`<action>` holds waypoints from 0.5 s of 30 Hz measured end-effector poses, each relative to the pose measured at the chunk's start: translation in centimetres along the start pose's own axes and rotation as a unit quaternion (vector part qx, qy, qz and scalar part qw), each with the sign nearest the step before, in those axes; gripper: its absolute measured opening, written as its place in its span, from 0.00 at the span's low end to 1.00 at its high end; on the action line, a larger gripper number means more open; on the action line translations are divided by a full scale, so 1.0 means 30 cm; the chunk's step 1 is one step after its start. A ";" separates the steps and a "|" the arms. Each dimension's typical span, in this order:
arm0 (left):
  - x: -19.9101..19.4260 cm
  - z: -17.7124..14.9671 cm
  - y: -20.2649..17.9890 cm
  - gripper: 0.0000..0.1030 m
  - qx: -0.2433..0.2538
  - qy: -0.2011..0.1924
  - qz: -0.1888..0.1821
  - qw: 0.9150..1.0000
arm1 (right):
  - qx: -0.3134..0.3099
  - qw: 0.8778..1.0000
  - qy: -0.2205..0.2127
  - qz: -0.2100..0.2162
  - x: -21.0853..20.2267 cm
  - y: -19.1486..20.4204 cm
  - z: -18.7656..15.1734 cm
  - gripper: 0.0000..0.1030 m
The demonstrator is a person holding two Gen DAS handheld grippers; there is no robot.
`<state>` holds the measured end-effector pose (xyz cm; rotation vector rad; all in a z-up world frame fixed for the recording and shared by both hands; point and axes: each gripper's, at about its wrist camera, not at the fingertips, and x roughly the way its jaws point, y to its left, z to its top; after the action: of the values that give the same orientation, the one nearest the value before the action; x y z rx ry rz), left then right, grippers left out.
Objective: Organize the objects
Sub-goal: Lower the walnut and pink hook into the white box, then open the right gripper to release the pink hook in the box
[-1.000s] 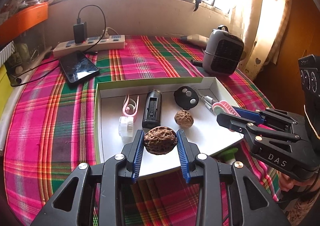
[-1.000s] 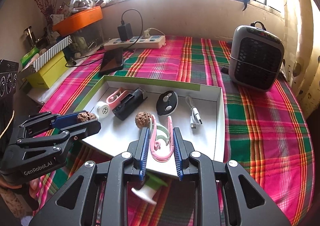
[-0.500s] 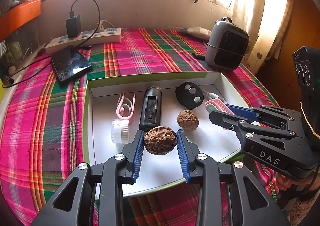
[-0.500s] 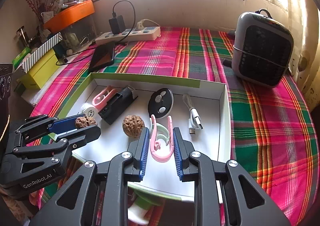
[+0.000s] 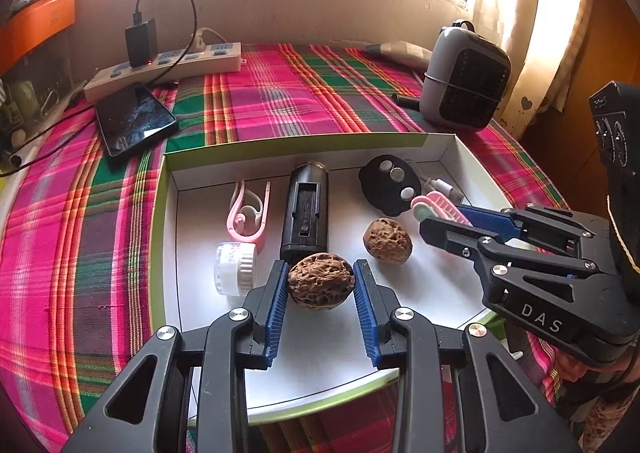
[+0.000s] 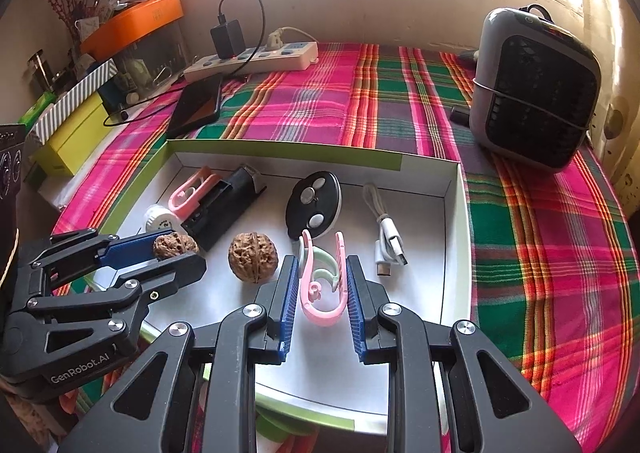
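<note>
Over the shallow white cardboard tray (image 5: 170, 237), the left gripper (image 5: 321, 283) pinches a wrinkled brown walnut (image 5: 321, 285) (another lies loose nearby) while the right gripper (image 6: 322, 285) clamps a pink plastic clip (image 6: 322, 289).

Left gripper (image 5: 320, 285), black frame with blue ribbed pads (image 5: 276, 307): tilted steeply downward, jaws parted moderately, both pads pressed against flanks of wrinkled brown walnut (image 5: 321, 285), nut clamped near fingertips. Right gripper (image 6: 322, 287), same black frame, blue ribbed pads (image 6: 289, 301): tilted steeply downward, jaws narrow, pads squeezing outer arms of pink U-shaped plastic clip (image 6: 322, 285) with pale green inner hook. Grippers side by side, near each other, fingertips apart, each visible from side in other's view.
</note>
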<state>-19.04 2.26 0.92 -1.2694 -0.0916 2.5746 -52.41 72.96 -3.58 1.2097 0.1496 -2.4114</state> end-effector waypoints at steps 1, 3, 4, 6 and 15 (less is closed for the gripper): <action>0.003 0.000 0.000 0.30 -0.001 0.001 0.001 1.000 | 0.000 1.000 -0.001 -0.002 0.002 0.000 0.003 0.24; 0.009 0.002 -0.003 0.30 -0.001 0.001 0.002 1.000 | 0.000 1.000 0.000 -0.001 0.006 -0.002 0.005 0.24; 0.012 0.003 -0.006 0.30 0.000 0.002 0.003 1.000 | 0.000 1.000 0.001 -0.001 0.008 -0.003 0.005 0.24; 0.012 0.003 -0.008 0.30 0.000 0.002 0.005 1.000 | 0.000 1.000 0.002 -0.003 0.014 -0.002 0.005 0.24; 0.021 0.012 -0.017 0.30 -0.002 0.002 0.012 1.000 | 0.001 1.000 0.005 0.005 0.035 0.000 0.008 0.24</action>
<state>-19.57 2.94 0.73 -1.2852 -0.0802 2.5938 -53.14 72.54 -4.26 1.2217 0.1439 -2.3966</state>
